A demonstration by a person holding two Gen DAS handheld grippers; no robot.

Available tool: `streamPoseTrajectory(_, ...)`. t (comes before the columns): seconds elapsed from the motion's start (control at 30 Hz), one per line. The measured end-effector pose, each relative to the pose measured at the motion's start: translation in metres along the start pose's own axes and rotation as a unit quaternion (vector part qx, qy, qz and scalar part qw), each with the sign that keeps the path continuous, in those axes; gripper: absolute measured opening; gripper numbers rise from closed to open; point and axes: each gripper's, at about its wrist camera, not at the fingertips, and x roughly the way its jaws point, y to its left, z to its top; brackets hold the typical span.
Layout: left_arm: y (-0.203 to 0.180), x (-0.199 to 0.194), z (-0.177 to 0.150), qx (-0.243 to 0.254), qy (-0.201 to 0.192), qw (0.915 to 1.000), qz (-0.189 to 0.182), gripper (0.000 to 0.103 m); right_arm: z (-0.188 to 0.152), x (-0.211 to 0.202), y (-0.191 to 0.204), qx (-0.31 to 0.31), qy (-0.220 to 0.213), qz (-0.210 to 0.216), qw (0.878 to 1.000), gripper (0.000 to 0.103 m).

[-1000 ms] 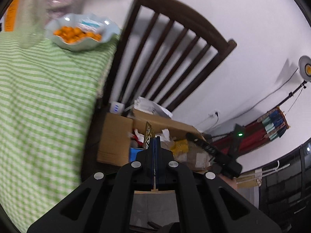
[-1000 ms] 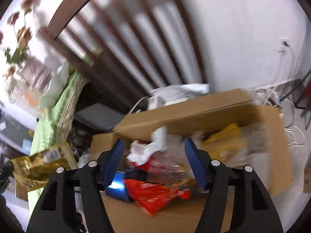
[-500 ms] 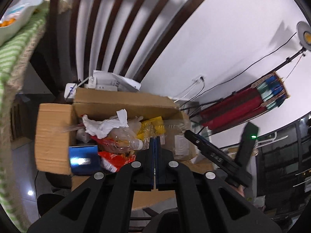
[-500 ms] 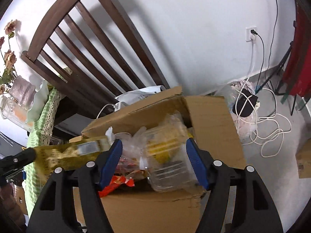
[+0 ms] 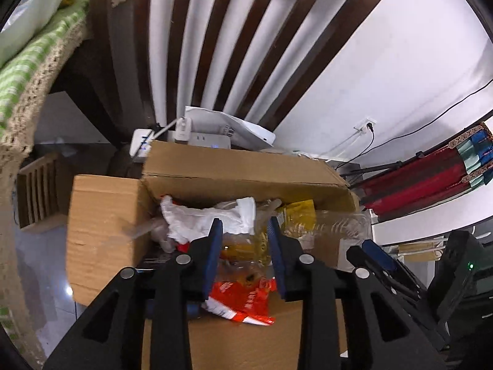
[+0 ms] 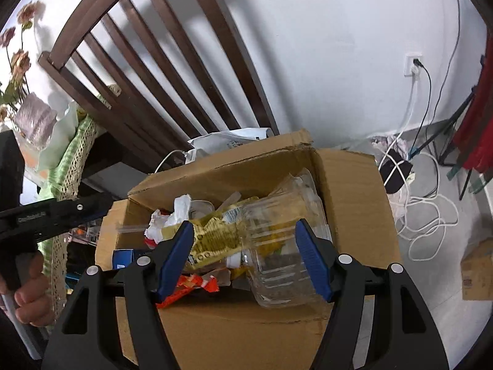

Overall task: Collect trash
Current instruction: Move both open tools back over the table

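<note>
An open cardboard box (image 5: 246,182) (image 6: 348,200) full of trash stands on the floor under both grippers. My left gripper (image 5: 244,220) hangs over it with its jaws opening and nothing pressed between the pads; its black body (image 6: 61,209) shows in the right wrist view. The gold snack wrapper (image 6: 212,237) lies on the trash in the box. My right gripper (image 6: 244,223) (image 5: 369,252) stands wide open above a clear plastic container (image 6: 277,246) (image 5: 336,223), which rests at the box's near right side. The left pad is clear of the container.
A dark wooden chair (image 5: 215,46) (image 6: 154,71) stands behind the box, next to a table with a green checked cloth (image 5: 24,71). A power strip (image 5: 209,138) sits behind the box. White cables (image 6: 425,212) and a small carton (image 6: 477,271) lie on the floor at the right.
My left gripper swung from the table down over the box and parted its jaws. The gold wrapper left it and now lies in the box. The right gripper stayed open over the box.
</note>
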Motion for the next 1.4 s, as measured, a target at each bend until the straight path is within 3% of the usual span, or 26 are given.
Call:
streamPoseTrajectory(0.17, 0.013, -0.018, -0.005, -0.006, -0.015, 0.9999, 0.002, 0.029, 0.003, -0.005, 0.021, -0.024, -0.009, -0.001, 1.000, 0.066)
streamPoseTrajectory(0.37, 0.028, -0.057, -0.015, -0.011, -0.059, 0.9982, -0.002, 0.039, 0.006, -0.014, 0.044, -0.047, -0.020, -0.007, 0.999, 0.066)
streamPoseTrajectory(0.43, 0.036, -0.077, -0.020, -0.009, -0.083, 0.9965, 0.006, 0.048, 0.007, -0.018, 0.054, -0.056, -0.028, -0.008, 0.998, 0.066)
streamPoseTrajectory(0.6, 0.058, -0.127, -0.036, -0.004, -0.140, 0.9896, 0.032, 0.058, 0.011, -0.028, 0.080, -0.075, -0.047, -0.010, 0.996, 0.066)
streamPoseTrajectory(0.87, 0.121, -0.195, -0.062, -0.059, -0.200, 0.9769, 0.046, 0.064, 0.005, -0.033, 0.147, -0.131, -0.057, 0.006, 0.990, 0.066)
streamPoseTrajectory(1.07, 0.176, -0.237, -0.079, -0.111, -0.234, 0.9641, 0.059, 0.065, -0.008, -0.033, 0.201, -0.178, -0.057, 0.023, 0.982, 0.066)
streamPoseTrajectory(1.4, 0.277, -0.309, -0.116, -0.203, -0.292, 0.9308, 0.085, 0.066, -0.027, -0.034, 0.277, -0.232, -0.065, 0.037, 0.970, 0.066)
